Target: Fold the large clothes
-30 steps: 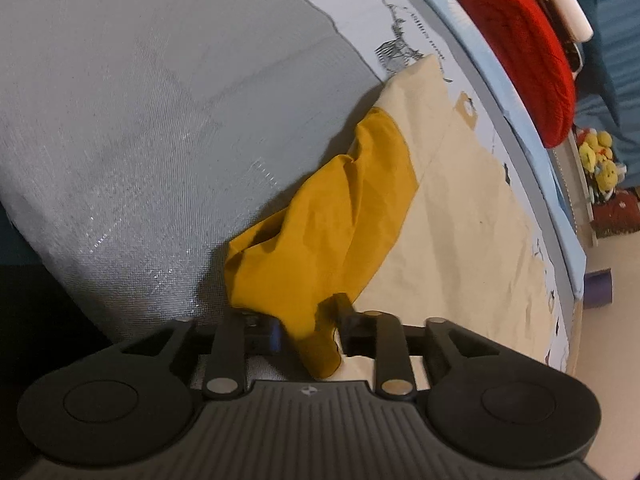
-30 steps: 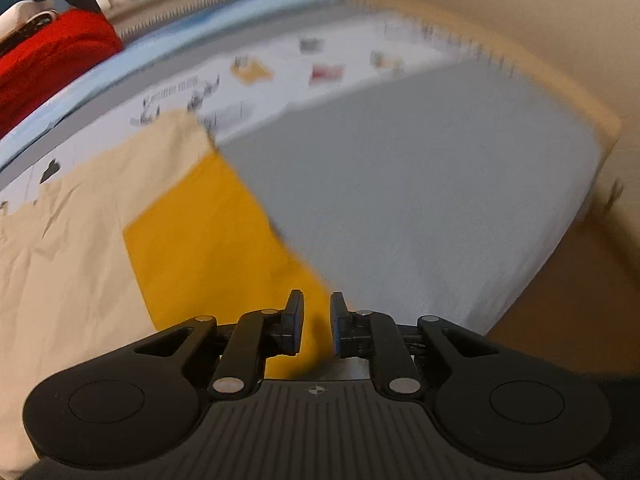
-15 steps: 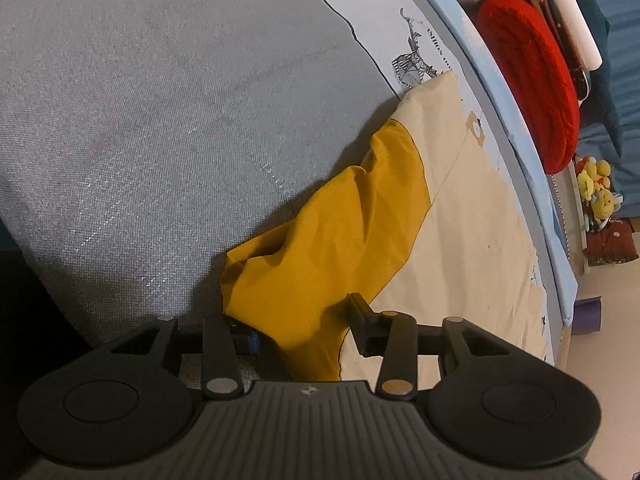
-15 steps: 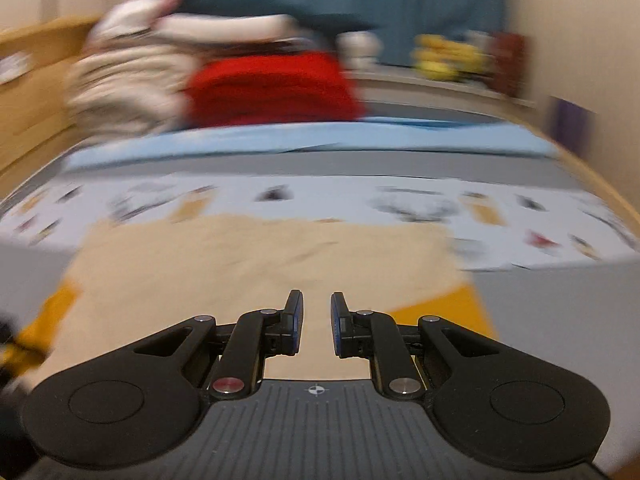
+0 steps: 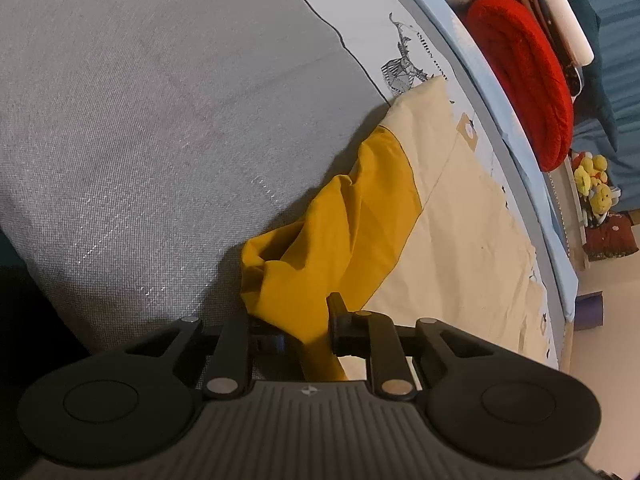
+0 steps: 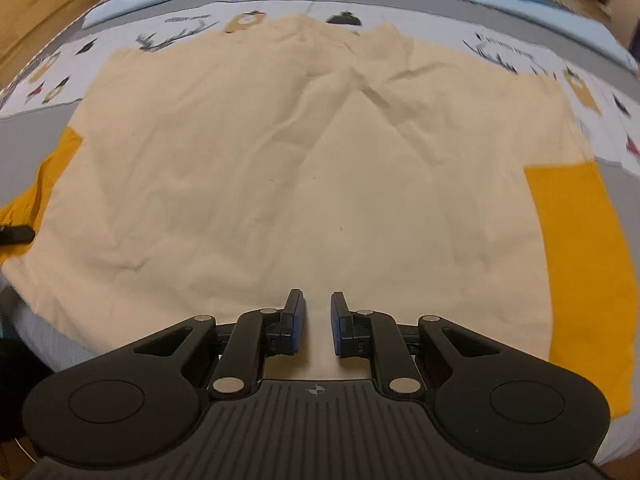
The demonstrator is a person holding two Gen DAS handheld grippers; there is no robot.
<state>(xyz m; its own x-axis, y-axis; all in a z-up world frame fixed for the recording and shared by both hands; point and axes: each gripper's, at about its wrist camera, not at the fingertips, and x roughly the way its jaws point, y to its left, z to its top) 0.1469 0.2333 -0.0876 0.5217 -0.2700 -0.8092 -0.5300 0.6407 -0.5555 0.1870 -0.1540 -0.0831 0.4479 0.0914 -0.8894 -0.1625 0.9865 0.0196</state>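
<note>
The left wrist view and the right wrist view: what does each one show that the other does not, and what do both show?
Only the left wrist view shows the left gripper, its fingers just closed on the bunched yellow sleeve, and the red knitted item.

Only the right wrist view shows the right gripper, holding nothing over the cream shirt, and the other yellow sleeve lying flat.

Both show the shirt and the printed bedsheet.

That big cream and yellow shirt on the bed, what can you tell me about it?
The shirt is a thin, cottony cream tee with mustard sleeves, spread flat and lightly creased on the bed. Its right-side sleeve lies smooth. The other sleeve is bunched and lifted between the left gripper's jaws, which have just been closing.
</note>
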